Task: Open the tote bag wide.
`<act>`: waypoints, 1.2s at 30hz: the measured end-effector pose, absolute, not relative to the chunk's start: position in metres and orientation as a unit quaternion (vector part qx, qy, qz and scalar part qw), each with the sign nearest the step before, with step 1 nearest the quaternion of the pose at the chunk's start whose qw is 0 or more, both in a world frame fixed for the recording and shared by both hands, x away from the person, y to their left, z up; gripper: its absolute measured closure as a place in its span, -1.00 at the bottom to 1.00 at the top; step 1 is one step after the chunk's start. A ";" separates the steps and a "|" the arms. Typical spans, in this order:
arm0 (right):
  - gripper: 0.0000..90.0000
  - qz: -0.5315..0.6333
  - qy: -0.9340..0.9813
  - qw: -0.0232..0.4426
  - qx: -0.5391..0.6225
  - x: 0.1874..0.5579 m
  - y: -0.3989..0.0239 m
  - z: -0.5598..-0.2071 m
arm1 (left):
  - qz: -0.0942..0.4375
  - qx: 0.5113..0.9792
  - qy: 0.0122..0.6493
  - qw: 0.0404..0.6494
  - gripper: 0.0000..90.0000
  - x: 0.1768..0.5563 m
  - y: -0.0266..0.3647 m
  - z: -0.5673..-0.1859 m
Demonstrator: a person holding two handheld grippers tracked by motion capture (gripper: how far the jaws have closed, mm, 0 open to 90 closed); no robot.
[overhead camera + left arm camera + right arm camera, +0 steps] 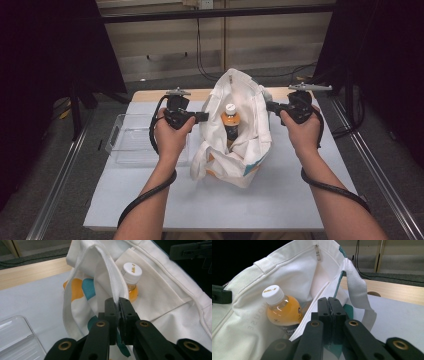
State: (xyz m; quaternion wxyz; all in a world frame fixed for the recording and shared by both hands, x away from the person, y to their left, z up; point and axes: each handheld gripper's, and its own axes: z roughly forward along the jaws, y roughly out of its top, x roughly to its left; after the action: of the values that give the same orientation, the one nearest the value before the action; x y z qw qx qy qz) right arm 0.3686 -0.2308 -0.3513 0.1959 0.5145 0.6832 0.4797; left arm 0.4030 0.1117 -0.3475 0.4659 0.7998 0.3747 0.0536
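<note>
From the high view, your forearms come in from below and spread to either side of the white tote bag (235, 135), which stands open in the middle of the counter (280, 200). Your left claw (204, 117) points inward at the bag's left rim, and your right claw (270, 106) points inward at its right rim, both held roughly level. An orange drink bottle (230, 122) with a white cap stands upright inside the bag. A clear plastic tray (127, 140) lies on the counter just left of your left hand.

In the left gripper view, your left claw (118, 305) is pressed together on the bag's white webbing handle (112, 277), pinching it where it meets the rim. The bottle (131, 277) sits just beyond, inside the bag.

In the right gripper view, your right claw (328, 305) is pressed together, pinching the bag's rim edge beside the other webbing handle (355, 290). The bottle (280, 311) stands left of the jaws.
</note>
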 end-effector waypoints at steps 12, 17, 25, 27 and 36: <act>0.98 0.474 0.680 0.195 0.524 0.368 -0.239 -0.362 | 0.059 0.798 0.398 0.448 0.91 0.406 0.123 -0.363; 1.00 0.474 0.676 0.194 0.530 0.368 -0.244 -0.370 | 0.058 0.792 0.408 0.450 0.91 0.405 0.125 -0.370; 1.00 0.478 0.674 0.196 0.529 0.366 -0.243 -0.370 | 0.057 0.788 0.406 0.459 0.74 0.403 0.125 -0.370; 1.00 0.480 0.673 0.196 0.527 0.366 -0.242 -0.369 | 0.056 0.787 0.402 0.464 0.61 0.403 0.126 -0.367; 0.60 0.499 0.650 0.208 0.534 0.367 -0.240 -0.364 | 0.059 0.775 0.402 0.483 0.13 0.407 0.122 -0.356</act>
State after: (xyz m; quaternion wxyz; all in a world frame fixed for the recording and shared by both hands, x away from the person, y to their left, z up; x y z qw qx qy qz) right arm 0.3668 -0.2399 -0.3637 0.2082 0.5342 0.6499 0.4989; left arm 0.4073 0.1222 -0.3563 0.4831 0.7753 0.4025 0.0594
